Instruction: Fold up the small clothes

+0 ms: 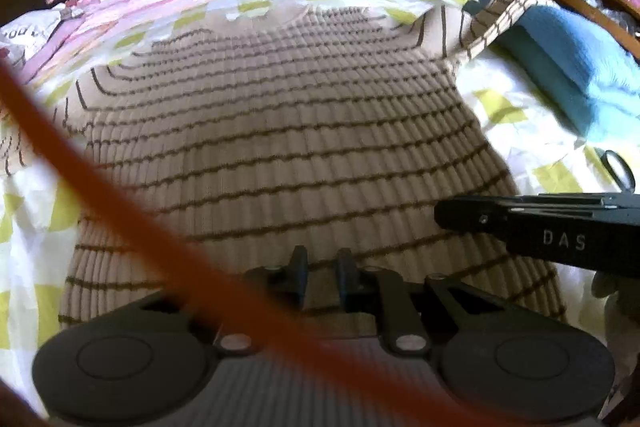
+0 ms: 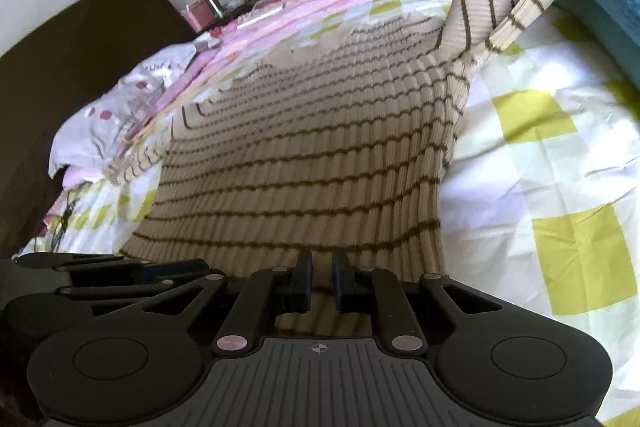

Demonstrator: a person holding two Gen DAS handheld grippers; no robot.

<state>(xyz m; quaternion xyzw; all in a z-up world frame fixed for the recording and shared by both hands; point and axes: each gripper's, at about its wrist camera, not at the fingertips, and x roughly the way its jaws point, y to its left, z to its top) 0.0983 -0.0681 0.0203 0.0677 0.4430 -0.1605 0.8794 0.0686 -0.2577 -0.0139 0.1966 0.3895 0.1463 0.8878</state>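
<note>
Both the left gripper [image 1: 322,277] and the right gripper [image 2: 321,279] pinch the near hem of a soft, limp ribbed sweater [image 1: 280,131] with narrowed jaws, likely its surest hold.

A: Identify the garment.
B: Ribbed beige sweater [image 1: 280,147] with thin brown stripes, spread flat on the bed.
A: Sleeves?
B: One extends toward 2 o'clock, over a folded blue garment [image 1: 572,67]; the other lies toward 9 o'clock.
</note>
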